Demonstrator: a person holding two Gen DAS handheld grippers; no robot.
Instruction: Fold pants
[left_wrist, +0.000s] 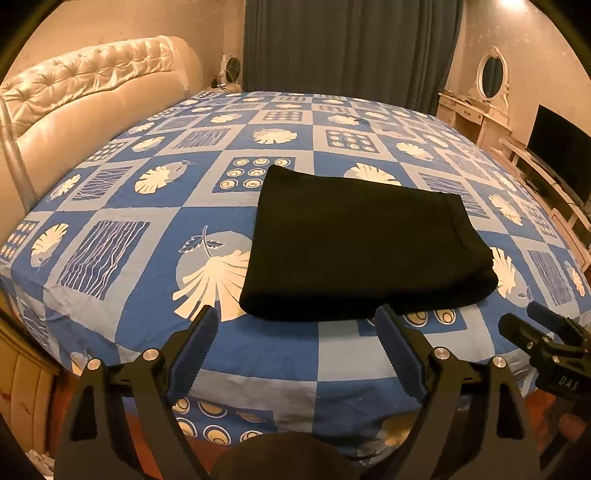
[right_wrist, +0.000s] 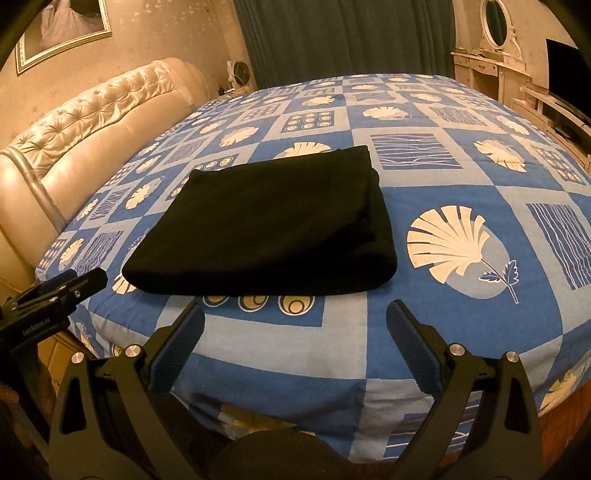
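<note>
Black pants (left_wrist: 354, 243) folded into a flat rectangle near the front edge of the bed (left_wrist: 110, 206), apparently finished. Left gripper (left_wrist: 295, 328) and right gripper (right_wrist: 295, 321) just short of the pants, both spread wide, holding nothing, seemingly released.

Both cams sit low at near edge of bed (left_wrist: 110, 206), looking across toward far edge and curtain (left_wrist: 351, 44). Left wrist cam sits left, catches right claw (left_wrist: 532, 325) at its right. Right wrist cam catches left claw (right_wrist: 74, 280). Both share black pants (right_wrist: 266, 229), headboard (right_wrist: 92, 122).
</note>
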